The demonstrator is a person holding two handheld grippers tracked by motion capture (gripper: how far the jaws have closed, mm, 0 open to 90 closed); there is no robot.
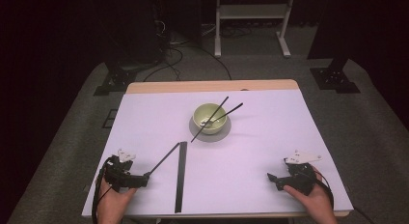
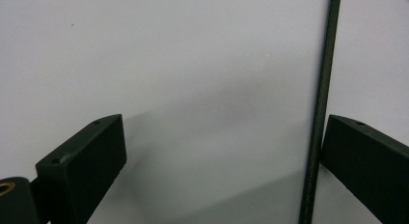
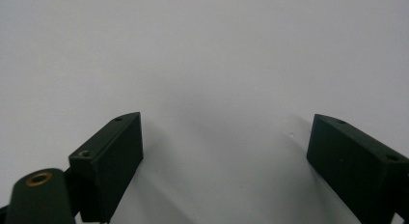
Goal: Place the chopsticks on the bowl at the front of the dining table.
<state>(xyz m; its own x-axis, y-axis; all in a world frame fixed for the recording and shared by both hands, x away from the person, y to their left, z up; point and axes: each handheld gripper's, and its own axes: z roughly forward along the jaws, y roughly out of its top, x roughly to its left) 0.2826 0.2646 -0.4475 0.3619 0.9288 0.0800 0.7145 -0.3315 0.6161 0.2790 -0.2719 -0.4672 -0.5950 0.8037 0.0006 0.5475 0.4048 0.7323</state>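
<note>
Overhead faces forward; gripper views near table (shared)

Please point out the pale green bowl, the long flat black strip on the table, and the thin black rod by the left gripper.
Pale green bowl [image 1: 208, 119]: high view, inner wall.
Long flat black strip [image 1: 181, 178]: high view, mid-length.
Thin black rod [image 2: 324, 93]: left gripper view, mid-shaft.

Thin black rod — lying flat on the table, straight, beside a jaw.
</note>
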